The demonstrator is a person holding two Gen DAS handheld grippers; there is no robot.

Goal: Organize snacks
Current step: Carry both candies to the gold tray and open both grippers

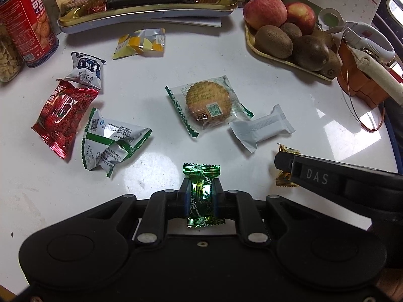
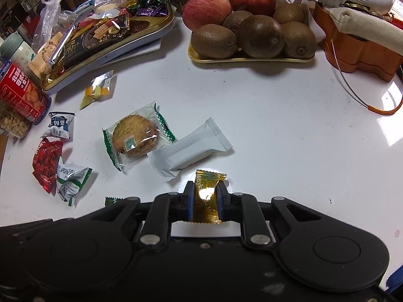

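Two claws are closed, each on one sweet: left claw (image 1: pixel 200 196) on the green candy (image 1: pixel 202 196), right claw (image 2: pixel 206 200) on the gold candy (image 2: pixel 207 197), both lengthwise at the near desk (image 1: pixel 289 80) edge. We see the snack tin (image 1: pixel 151 15) far left; only the right view shows its purple sweets clearly.

Right hand-held gripper (image 2: pixel 206 196) clamps a gold candy (image 2: pixel 205 196) above the white table (image 2: pixel 277 125)

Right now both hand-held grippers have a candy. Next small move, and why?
Probably lift both straight up. The left hand-held gripper is shut on the green candy and the right hand-held gripper on the gold candy, both low over the white table. The gold tin tray holding snacks lies beyond.
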